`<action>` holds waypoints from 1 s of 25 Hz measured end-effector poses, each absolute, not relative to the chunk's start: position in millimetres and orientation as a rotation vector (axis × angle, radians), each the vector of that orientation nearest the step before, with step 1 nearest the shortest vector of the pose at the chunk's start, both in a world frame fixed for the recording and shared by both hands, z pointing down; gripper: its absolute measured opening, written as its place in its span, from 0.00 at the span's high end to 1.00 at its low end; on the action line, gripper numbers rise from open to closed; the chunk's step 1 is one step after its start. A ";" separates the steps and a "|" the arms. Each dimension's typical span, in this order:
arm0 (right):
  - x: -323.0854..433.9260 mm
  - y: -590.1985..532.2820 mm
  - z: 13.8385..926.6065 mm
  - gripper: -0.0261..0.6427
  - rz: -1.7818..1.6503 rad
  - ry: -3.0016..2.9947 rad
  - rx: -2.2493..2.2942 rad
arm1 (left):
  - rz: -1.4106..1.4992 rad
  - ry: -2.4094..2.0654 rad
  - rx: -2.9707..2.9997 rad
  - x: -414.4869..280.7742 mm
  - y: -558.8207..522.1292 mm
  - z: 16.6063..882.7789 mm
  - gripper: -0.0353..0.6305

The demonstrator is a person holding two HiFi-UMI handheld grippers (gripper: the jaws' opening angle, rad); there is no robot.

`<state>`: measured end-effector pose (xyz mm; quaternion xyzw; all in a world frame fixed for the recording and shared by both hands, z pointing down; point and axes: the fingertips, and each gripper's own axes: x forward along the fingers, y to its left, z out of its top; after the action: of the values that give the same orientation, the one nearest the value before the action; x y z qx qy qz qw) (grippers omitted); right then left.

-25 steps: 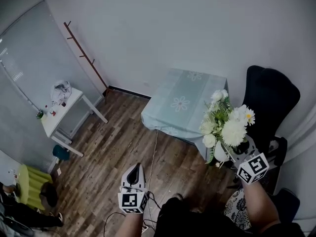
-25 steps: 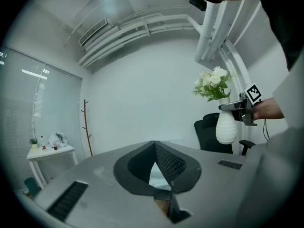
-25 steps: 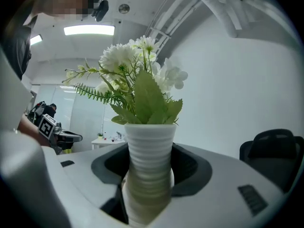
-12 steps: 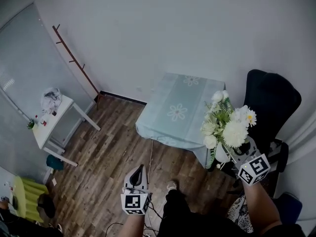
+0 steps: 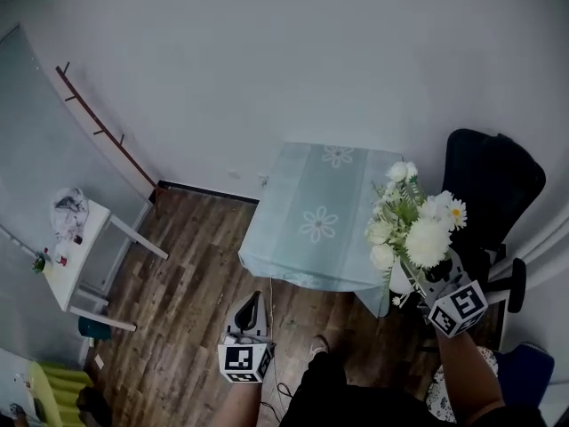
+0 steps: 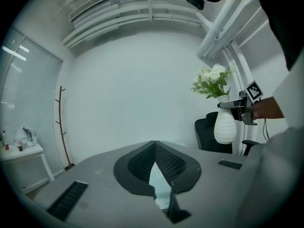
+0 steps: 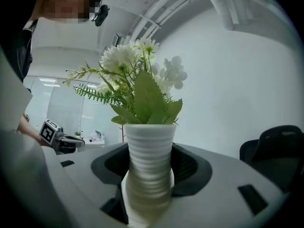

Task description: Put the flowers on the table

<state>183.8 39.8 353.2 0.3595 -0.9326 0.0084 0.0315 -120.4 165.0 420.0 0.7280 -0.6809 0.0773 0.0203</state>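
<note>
- Right gripper (image 5: 425, 281): jaws stand wide, clamped on either side of the lower body of a white ribbed vase (image 7: 149, 160), which is held upright.
- Flowers (image 5: 411, 225): white blooms with green fern and leaves, standing in the vase, held in the air by the near right corner of the table (image 5: 286, 238), not set on it.
- Left gripper (image 5: 249, 310): jaws closed tip to tip, nothing between them, held low over the floor (image 5: 187, 283).
- Table: covered by a pale green tablecloth (image 5: 311, 194) printed with daisies, set against the white wall (image 5: 267, 60).
- Room: black office chair (image 5: 493, 181) right of the table; wood-plank floor; white side table (image 5: 76, 238) and a thin brown coat rack (image 5: 107, 136) at left.
</note>
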 end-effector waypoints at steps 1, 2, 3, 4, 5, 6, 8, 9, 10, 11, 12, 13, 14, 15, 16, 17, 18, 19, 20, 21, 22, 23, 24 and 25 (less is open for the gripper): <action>178.2 32.5 354.0 0.58 0.033 -2.860 1.125 | 0.234 -2.097 2.269 -127.8 153.1 419.2 0.95; 175.1 26.1 356.0 0.58 0.034 -2.844 1.147 | 0.233 -2.086 2.283 -132.5 142.9 418.7 0.95; 173.4 20.6 358.7 0.58 0.034 -2.829 1.170 | 0.232 -2.078 2.299 -135.6 134.6 418.5 0.95; 171.5 15.9 361.3 0.58 0.035 -2.816 1.191 | 0.231 -2.073 2.314 -138.6 127.7 418.0 0.95; 167.8 11.5 363.1 0.58 0.036 -2.807 1.209 | 0.228 -2.066 2.328 -142.8 121.1 417.0 0.95; 161.5 6.5 363.7 0.58 0.037 -2.801 1.222 | 0.225 -2.057 2.339 -149.5 113.9 416.0 0.95; 141.7 -7.4 360.8 0.58 0.021 -2.791 1.240 | 0.217 -2.026 2.356 -170.2 94.9 414.3 0.95; 130.5 -15.6 358.6 0.58 0.007 -2.784 1.245 | 0.216 -2.011 2.365 -182.0 84.5 413.7 0.95; 120.4 -23.2 356.7 0.58 -0.003 -2.776 1.249 | 0.216 -1.998 2.373 -192.9 75.1 413.8 0.95; 111.8 -29.3 355.4 0.58 -0.010 -2.768 1.255 | 0.213 -1.988 2.378 -202.2 67.6 414.6 0.95; 104.5 -33.9 354.5 0.58 -0.015 -2.761 1.262 | 0.210 -1.979 2.382 -210.1 61.6 415.9 0.95; 98.3 -37.5 353.8 0.58 -0.021 -2.756 1.270 | 0.208 -1.971 2.386 -216.9 56.1 417.3 0.95; 92.9 -40.9 352.8 0.58 -0.028 -2.753 1.277 | 0.206 -1.965 2.390 -222.8 50.1 418.3 0.95; 87.8 -44.7 351.4 0.58 -0.034 -2.750 1.284 | 0.203 -1.961 2.393 -228.0 43.3 419.0 0.95; 83.0 -48.6 350.1 0.58 -0.038 -2.749 1.289 | 0.198 -1.959 2.395 -232.6 36.1 419.2 0.95; 78.4 -52.2 349.2 0.58 -0.041 -2.748 1.289 | 0.192 -1.960 2.397 -236.2 29.1 419.0 0.95; 74.2 -55.7 348.8 0.58 -0.044 -2.747 1.285 | 0.184 -1.962 2.401 -238.7 22.4 418.1 0.95; 70.5 -59.8 348.6 0.58 -0.048 -2.746 1.282 | 0.176 -1.964 2.407 -240.0 15.6 416.3 0.95; 67.4 -65.0 348.7 0.58 -0.053 -2.746 1.279 | 0.168 -1.967 2.414 -240.7 8.2 413.9 0.95; 64.5 -71.7 349.0 0.58 -0.056 -2.747 1.278 | 0.159 -1.970 2.421 -241.3 0.1 411.1 0.95; 61.7 -79.3 349.4 0.58 -0.058 -2.751 1.278 | 0.151 -1.975 2.425 -242.0 -7.9 408.3 0.95; 58.8 -86.9 349.7 0.58 -0.059 -2.756 1.278 | 0.144 -1.981 2.429 -243.0 -15.3 405.6 0.95; 56.1 -93.9 350.0 0.58 -0.062 -2.763 1.277 | 0.138 -1.988 2.432 -244.0 -21.7 403.3 0.95; 53.6 -100.4 350.2 0.58 -0.065 -2.768 1.278 | 0.133 -1.996 2.433 -244.9 -27.4 401.9 0.95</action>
<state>53.6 -100.4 350.2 0.4186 -0.9068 -0.0211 0.0459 -244.9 -27.4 401.9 0.7725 -0.6336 0.0422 -0.0040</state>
